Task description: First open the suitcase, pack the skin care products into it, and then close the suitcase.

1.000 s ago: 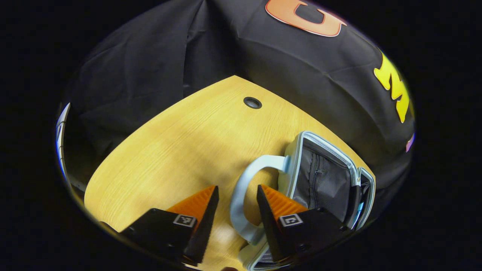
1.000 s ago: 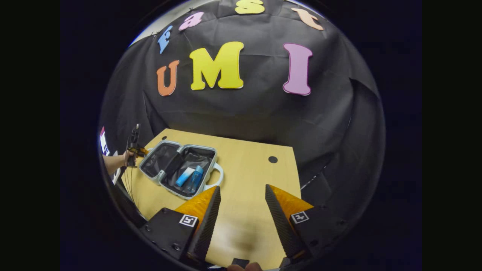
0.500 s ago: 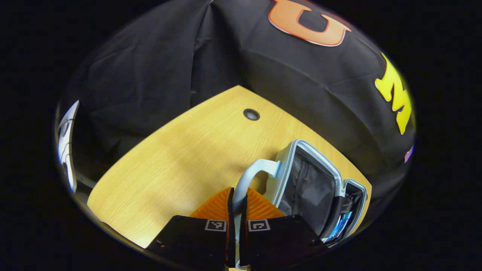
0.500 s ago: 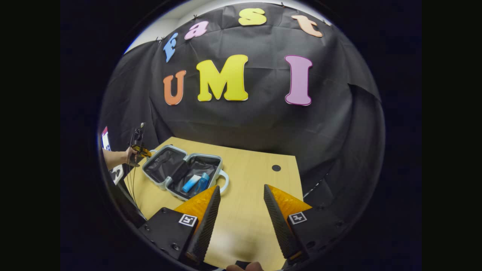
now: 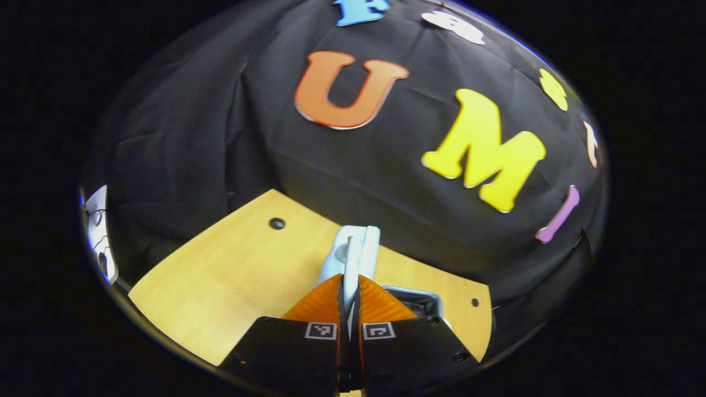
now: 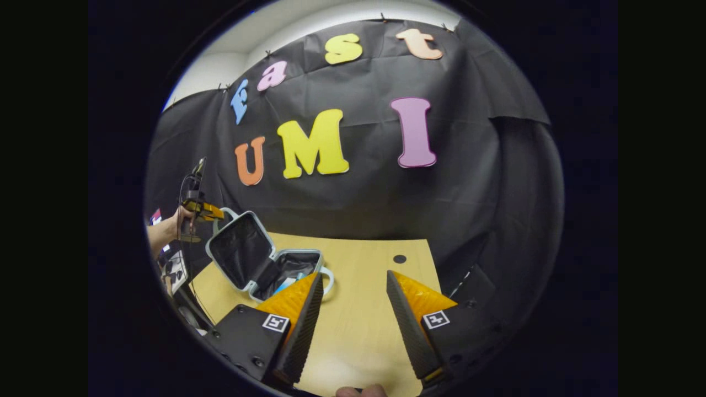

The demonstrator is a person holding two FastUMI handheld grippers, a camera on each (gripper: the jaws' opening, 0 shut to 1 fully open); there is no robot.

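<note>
The pale blue suitcase [image 6: 265, 259] lies on the wooden table [image 6: 358, 331] with its lid [image 6: 238, 251] raised halfway, dark lining showing. Blue skin care products [image 6: 285, 284] lie in the lower half, partly hidden behind my right finger. My left gripper [image 5: 348, 286] is shut on the lid's pale handle [image 5: 356, 248], which I see edge-on; in the right gripper view a hand holds that left gripper [image 6: 219, 212] at the lid's top edge. The right gripper [image 6: 350, 286] hangs open over the table, right of the case, with nothing between its fingers.
The table has round cable holes [image 6: 399, 258] [image 5: 277, 223] near its far edge. The lower half's own handle [image 6: 330, 275] sticks out toward my right gripper. Bare tabletop [image 5: 220, 275] stretches left of the case in the left gripper view.
My left gripper went from open to shut on the lid handle, then swung the lid up from flat to half raised. The right gripper stayed open and tilted upward slightly.
</note>
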